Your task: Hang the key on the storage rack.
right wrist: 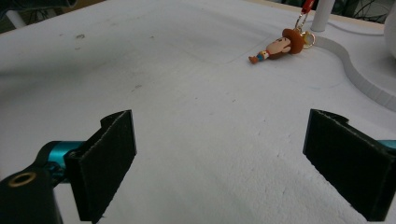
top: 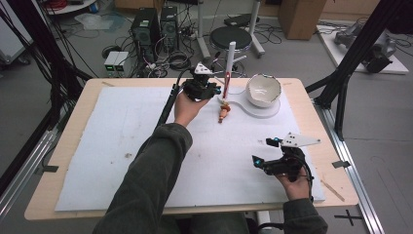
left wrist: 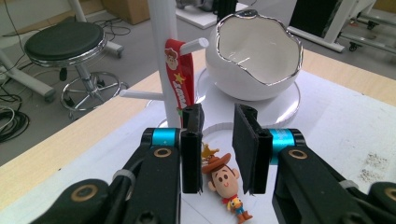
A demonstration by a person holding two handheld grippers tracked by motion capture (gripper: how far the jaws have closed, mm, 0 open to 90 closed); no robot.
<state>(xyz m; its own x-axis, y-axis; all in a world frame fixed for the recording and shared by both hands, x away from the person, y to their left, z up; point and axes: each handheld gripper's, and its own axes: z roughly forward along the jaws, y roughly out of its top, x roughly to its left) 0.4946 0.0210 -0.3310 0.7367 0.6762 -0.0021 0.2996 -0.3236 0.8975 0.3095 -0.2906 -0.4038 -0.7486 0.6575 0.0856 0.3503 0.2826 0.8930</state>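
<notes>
A small cowboy figure keychain (top: 224, 113) lies on the white mat just in front of a white peg stand (top: 230, 58). Its red strap (left wrist: 180, 70) hangs from a peg of the stand's post (left wrist: 161, 46). My left gripper (top: 214, 90) hovers just above the cowboy figure (left wrist: 225, 179). Its jaws stand a little apart (left wrist: 218, 116), with nothing pressed between the pads and the strap passing behind the left one. My right gripper (top: 264, 151) rests near the table's front right, wide open (right wrist: 219, 154) and empty, facing the cowboy figure (right wrist: 275, 46) from a distance.
A white eggshell-shaped bowl (top: 263, 90) sits on the stand's flat white base (top: 253, 109), right of the post. The white mat (top: 122, 136) covers most of the wooden table. A black stool (top: 230, 36), computer towers and cables stand beyond the far edge.
</notes>
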